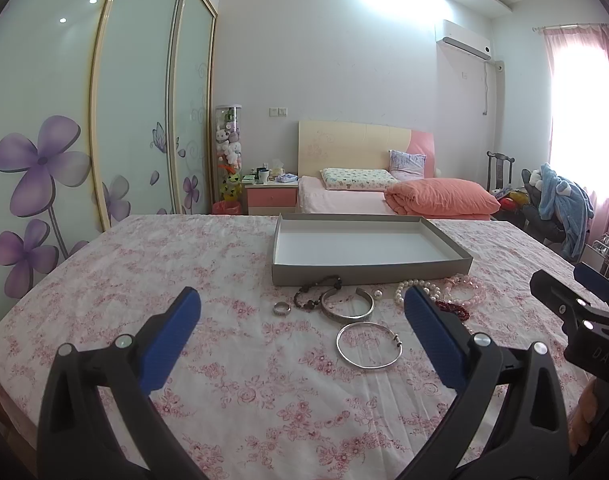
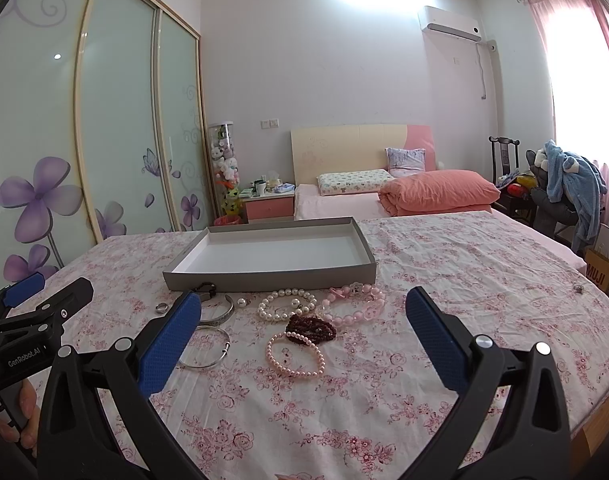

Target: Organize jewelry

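A grey shallow box (image 1: 368, 274) (image 2: 264, 278) with a white empty inside lies on the floral cloth. Before it lie jewelry pieces: a silver ring (image 1: 282, 309), a dark bead bracelet (image 1: 309, 295), a silver cuff (image 1: 346, 307), a thin silver bangle (image 1: 369, 345) (image 2: 208, 346), a white pearl bracelet (image 2: 284, 304), a pink bead bracelet (image 2: 354, 306), a dark red bead bracelet (image 2: 310, 330) and a pink pearl bracelet (image 2: 296, 354). My left gripper (image 1: 302, 330) is open above the cloth, short of the bangle. My right gripper (image 2: 302, 332) is open, short of the pearl pieces.
The cloth-covered table (image 1: 144, 280) ends at the left and near edges. A small metal item (image 2: 578, 289) lies at the far right of the cloth. A bed (image 2: 384, 200), nightstand (image 2: 268, 204) and wardrobe (image 2: 104, 140) stand behind.
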`<move>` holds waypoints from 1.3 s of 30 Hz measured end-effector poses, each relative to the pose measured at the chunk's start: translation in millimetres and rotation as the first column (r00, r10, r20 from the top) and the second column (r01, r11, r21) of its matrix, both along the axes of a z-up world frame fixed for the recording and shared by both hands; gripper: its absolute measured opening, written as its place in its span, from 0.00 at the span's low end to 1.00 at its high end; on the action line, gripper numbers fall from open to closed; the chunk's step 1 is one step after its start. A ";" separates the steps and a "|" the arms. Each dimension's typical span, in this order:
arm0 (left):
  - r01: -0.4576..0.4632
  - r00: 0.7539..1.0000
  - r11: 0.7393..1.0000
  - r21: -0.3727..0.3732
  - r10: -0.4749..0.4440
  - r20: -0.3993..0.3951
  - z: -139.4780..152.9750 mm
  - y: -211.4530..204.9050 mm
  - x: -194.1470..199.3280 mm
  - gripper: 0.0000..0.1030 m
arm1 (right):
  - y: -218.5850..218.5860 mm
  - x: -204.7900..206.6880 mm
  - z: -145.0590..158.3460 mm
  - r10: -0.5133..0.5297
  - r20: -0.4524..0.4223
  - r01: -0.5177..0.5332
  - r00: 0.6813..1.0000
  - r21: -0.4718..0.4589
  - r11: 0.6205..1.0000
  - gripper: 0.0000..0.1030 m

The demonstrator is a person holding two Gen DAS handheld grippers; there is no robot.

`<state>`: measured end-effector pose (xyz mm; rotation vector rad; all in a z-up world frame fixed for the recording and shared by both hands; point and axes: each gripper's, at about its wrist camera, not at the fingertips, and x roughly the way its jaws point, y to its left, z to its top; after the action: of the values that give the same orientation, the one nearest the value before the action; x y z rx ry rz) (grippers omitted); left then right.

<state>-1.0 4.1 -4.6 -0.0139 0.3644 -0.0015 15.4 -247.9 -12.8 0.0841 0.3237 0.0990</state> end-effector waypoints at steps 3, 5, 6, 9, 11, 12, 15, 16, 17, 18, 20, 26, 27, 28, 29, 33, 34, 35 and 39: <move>0.000 1.000 1.000 0.000 0.000 0.000 0.1 0.0 0.0 0.96 | -0.1 0.3 -0.2 0.000 -0.002 0.000 1.000 0.001 1.000 0.98; 0.000 1.000 1.000 0.000 0.000 -0.001 -0.7 0.7 -0.4 0.96 | 0.2 -0.1 -0.2 0.001 -0.002 -0.001 1.000 0.001 1.000 0.98; 0.000 1.000 1.000 -0.001 0.000 -0.001 0.0 0.2 0.1 0.96 | 0.4 -0.4 -0.2 0.002 -0.002 -0.002 1.000 0.000 1.000 0.98; 0.000 1.000 1.000 0.000 0.000 -0.001 0.0 0.2 0.1 0.96 | 2.7 -1.3 -0.7 0.002 -0.002 -0.002 1.000 0.000 1.000 0.98; 0.000 1.000 1.000 0.000 0.000 -0.002 0.4 -0.1 0.4 0.96 | 0.5 3.7 -5.5 0.000 -0.002 0.000 1.000 0.001 1.000 0.98; 0.000 1.000 1.000 0.000 0.000 -0.002 0.1 0.1 0.4 0.96 | 0.6 3.5 -5.7 0.000 -0.002 0.000 1.000 0.001 1.000 0.98; 0.000 1.000 1.000 -0.001 0.000 -0.002 0.0 0.2 0.3 0.96 | 1.2 2.6 -6.2 0.000 -0.002 0.000 1.000 0.001 1.000 0.98; 0.000 1.000 1.000 -0.001 0.000 -0.002 0.2 0.1 0.5 0.96 | 1.4 2.1 -6.4 0.000 -0.003 0.000 1.000 0.001 1.000 0.98; 0.000 1.000 1.000 -0.001 0.000 -0.002 0.4 0.0 0.6 0.96 | 1.8 1.6 -6.5 0.000 -0.003 0.000 1.000 0.001 1.000 0.98; 0.000 1.000 1.000 -0.001 0.000 -0.003 0.0 0.2 0.5 0.96 | 2.1 1.0 -6.7 0.000 -0.003 0.000 1.000 0.001 1.000 0.98; 0.000 1.000 1.000 -0.001 0.000 -0.003 0.4 -0.1 0.6 0.96 | -0.4 3.5 0.6 0.000 -0.004 0.000 1.000 0.001 1.000 0.98; 0.000 1.000 1.000 0.000 0.000 -0.005 -0.7 0.9 0.3 0.96 | 0.5 3.3 -3.6 0.000 -0.006 0.000 1.000 0.001 1.000 0.98; 0.000 1.000 1.000 -0.001 0.000 -0.005 -2.7 1.2 -2.0 0.96 | 0.8 2.9 -4.5 0.000 -0.007 0.000 1.000 0.001 1.000 0.98; 0.000 1.000 1.000 -0.001 0.000 -0.005 -3.4 1.6 -2.6 0.96 | 1.1 2.5 -5.3 0.000 -0.007 0.000 1.000 0.001 1.000 0.98; 0.000 1.000 1.000 -0.001 0.000 -0.004 -1.9 0.6 -1.3 0.96 | 1.5 2.0 -6.1 0.000 -0.007 0.000 1.000 0.001 1.000 0.98; -0.001 1.000 1.000 -0.001 0.001 -0.006 -2.9 1.2 -1.5 0.96 | -1.0 1.8 -2.3 0.001 -0.006 -0.001 1.000 0.002 1.000 0.98; -0.001 1.000 1.000 -0.002 0.001 -0.008 -4.7 2.2 -2.2 0.96 | -0.5 1.6 -3.8 0.000 -0.008 0.000 1.000 0.001 1.000 0.98; -0.001 1.000 1.000 -0.001 0.001 -0.006 -2.5 -0.3 -0.3 0.96 | -0.4 1.4 -4.4 0.000 -0.009 0.000 1.000 0.001 1.000 0.98; -0.006 1.000 1.000 -0.001 0.006 -0.024 -15.4 0.7 3.7 0.96 | 0.3 11.1 -14.2 -0.007 -0.033 0.007 0.999 -0.005 1.000 0.98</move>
<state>2.7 4.8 -19.9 -0.0164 0.3880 0.0042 26.5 -247.6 -26.9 0.0821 0.3561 0.0899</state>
